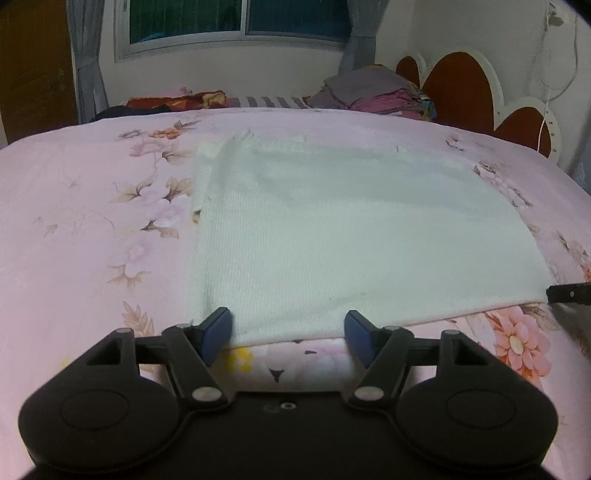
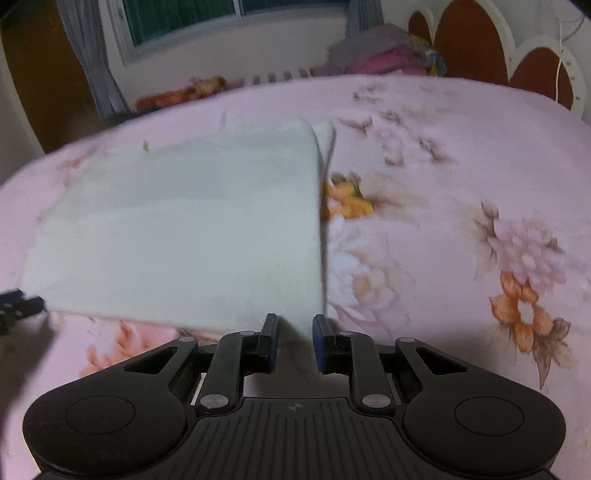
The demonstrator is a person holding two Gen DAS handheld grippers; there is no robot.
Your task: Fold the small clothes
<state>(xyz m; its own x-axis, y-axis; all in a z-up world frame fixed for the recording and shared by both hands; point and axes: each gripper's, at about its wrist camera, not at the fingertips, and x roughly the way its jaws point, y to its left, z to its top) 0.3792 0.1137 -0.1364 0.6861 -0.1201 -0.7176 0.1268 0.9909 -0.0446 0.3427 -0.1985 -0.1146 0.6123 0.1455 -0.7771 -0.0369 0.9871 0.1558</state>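
A white knit garment (image 1: 332,229) lies folded flat on the pink floral bedspread (image 1: 74,221). My left gripper (image 1: 288,332) is open, its blue pads (image 1: 218,332) straddling the garment's near edge close to the left corner without pressing on it. In the right wrist view, which is blurred, the same garment (image 2: 184,229) fills the left half. My right gripper (image 2: 295,336) stands at its near right corner with only a narrow gap between the jaws; the corner reaches in between the tips and still lies flat. Each gripper's tip shows in the other's view: right gripper (image 1: 569,293), left gripper (image 2: 18,306).
A pile of folded clothes (image 1: 376,92) sits at the far side of the bed by the red and white headboard (image 1: 461,85). A red patterned cloth (image 1: 177,99) lies at the far left under the window (image 1: 236,22). Bare bedspread (image 2: 443,184) spreads to the right.
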